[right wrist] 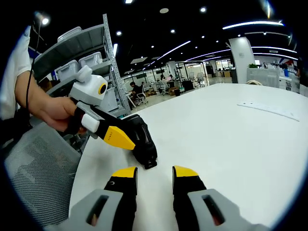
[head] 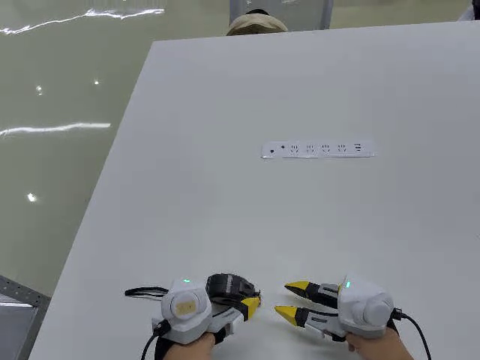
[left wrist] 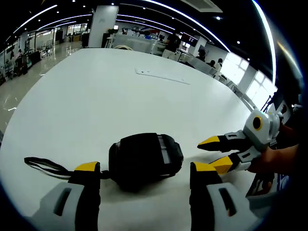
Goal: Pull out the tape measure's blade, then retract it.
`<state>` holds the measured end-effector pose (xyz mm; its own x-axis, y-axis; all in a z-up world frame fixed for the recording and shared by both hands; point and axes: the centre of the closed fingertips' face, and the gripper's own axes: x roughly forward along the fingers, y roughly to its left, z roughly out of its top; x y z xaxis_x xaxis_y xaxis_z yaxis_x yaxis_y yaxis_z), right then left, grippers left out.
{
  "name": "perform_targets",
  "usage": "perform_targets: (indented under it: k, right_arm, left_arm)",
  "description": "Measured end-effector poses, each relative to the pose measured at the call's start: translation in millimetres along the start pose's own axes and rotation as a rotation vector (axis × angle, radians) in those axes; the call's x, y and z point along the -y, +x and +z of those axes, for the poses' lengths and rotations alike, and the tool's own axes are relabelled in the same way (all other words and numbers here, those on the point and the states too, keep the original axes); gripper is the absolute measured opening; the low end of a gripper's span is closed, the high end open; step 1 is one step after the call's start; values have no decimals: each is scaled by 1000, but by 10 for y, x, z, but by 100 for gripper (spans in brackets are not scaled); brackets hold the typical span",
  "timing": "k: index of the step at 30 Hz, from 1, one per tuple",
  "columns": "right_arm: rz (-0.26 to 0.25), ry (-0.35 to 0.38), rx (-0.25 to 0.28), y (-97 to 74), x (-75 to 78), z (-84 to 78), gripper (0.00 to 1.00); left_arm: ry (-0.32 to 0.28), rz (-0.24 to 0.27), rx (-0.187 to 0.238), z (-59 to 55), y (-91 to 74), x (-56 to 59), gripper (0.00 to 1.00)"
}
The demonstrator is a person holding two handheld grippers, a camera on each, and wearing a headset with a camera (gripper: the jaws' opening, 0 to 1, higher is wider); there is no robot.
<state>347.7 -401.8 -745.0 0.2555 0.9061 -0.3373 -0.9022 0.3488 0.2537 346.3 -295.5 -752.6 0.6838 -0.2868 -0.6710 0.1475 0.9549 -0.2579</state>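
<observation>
- Black wrist strap (head: 146, 291): I see it lying flat on the white workbench (head: 300, 90). It trails from the tape measure toward the bench's left edge, close to the near edge.
- Left gripper (left wrist: 144, 169), white body with yellow-tipped black jaws: a hand (right wrist: 53, 110) holds it low over the bench by the near edge. Its jaws stand apart, one on either side of the tape measure. In its own view I see a gap at each tip, so nothing is clamped.
- Black, rounded tape measure (head: 231, 287): it rests on the bench near the near edge, closer to the left edge than the right, between the left gripper's tips. I see no blade drawn out.
- Right gripper (head: 291, 298), same build: it is held just right of the tape measure, tips pointing toward it. Its jaws are parted with nothing between them. It is near the tape measure and the left gripper but touches neither.
- Right hand (head: 375, 346): it grips the right gripper's body at the near edge.
- White power strip (head: 317, 149): it lies flat toward the middle of the bench, well apart from both grippers and on their far side.
</observation>
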Motion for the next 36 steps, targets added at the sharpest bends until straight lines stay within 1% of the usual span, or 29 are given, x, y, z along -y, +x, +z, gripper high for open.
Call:
perform_targets:
  k: [6, 12, 14, 15, 22, 23, 29, 36]
  right_arm:
    - [-13, 8, 8, -83, -37, -27, 28]
    - [-26, 16, 11, -172, -67, -57, 29]
    - [-31, -2, 4, -201, -86, -60, 29]
    - [-28, -5, 4, -213, -101, -57, 27]
    - [-37, -1, 1, -288, -122, -73, 30]
    - [-39, -2, 1, -300, -119, -75, 31]
    - [-54, -7, 15, -361, -145, -6, 33]
    - [-72, -3, 10, -435, -156, -40, 38]
  left_arm:
    - [1, -22, 10, 0, -56, 19, 74]
    - [1, -43, 14, -21, -90, 13, 74]
    - [5, -46, 15, -28, -108, 9, 74]
    - [7, -47, 16, -31, -117, 7, 74]
    - [25, -57, 20, -53, -185, -22, 74]
    - [35, -58, 18, -59, -194, -30, 74]
    - [59, -70, 17, -83, -247, -64, 74]
    - [75, -87, 30, -76, -342, -125, 74]
